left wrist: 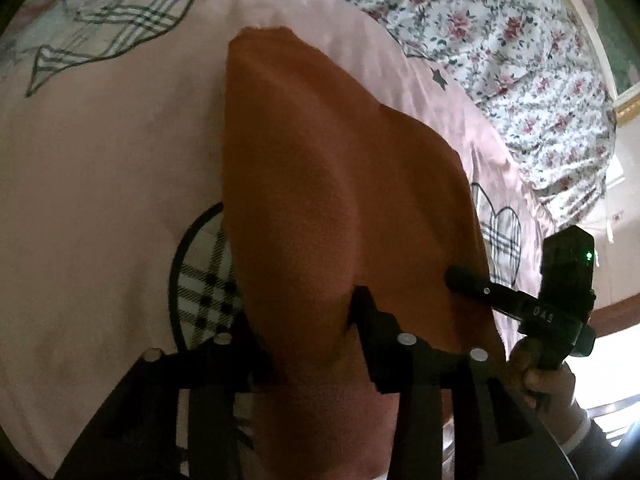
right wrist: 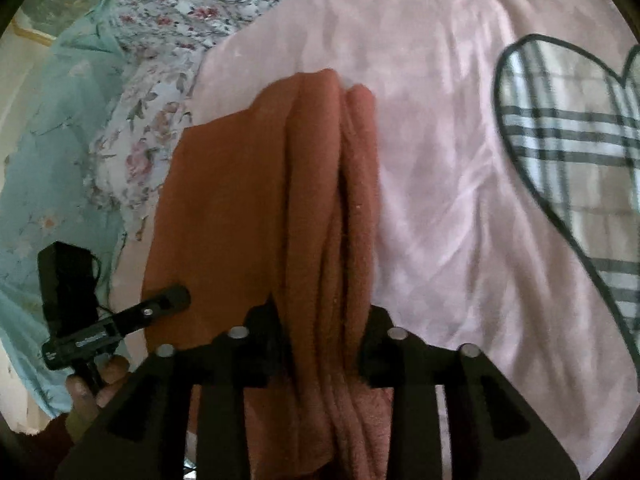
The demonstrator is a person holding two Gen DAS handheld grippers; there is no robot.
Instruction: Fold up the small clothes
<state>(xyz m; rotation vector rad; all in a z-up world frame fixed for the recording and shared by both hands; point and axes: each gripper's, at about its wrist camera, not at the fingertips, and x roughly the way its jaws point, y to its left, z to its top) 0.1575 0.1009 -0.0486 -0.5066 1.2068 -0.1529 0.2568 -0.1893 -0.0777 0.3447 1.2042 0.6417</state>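
Observation:
A rust-orange small garment (left wrist: 344, 184) hangs between both grippers above a pink bedspread. My left gripper (left wrist: 308, 332) is shut on its near edge, and the cloth drapes forward in one broad sheet. My right gripper (right wrist: 320, 340) is shut on the same garment (right wrist: 280, 200), which bunches into long vertical folds between the fingers. The right gripper also shows in the left wrist view (left wrist: 464, 280) at the garment's right edge. The left gripper shows in the right wrist view (right wrist: 176, 296) at the garment's left edge.
The pink bedspread (left wrist: 100, 160) with plaid heart patches (right wrist: 568, 152) lies under the garment. A floral quilt (left wrist: 500, 40) is bunched at the far side. A light teal floral cloth (right wrist: 52, 160) lies at the bed's left. A hand (left wrist: 548, 380) holds the right gripper.

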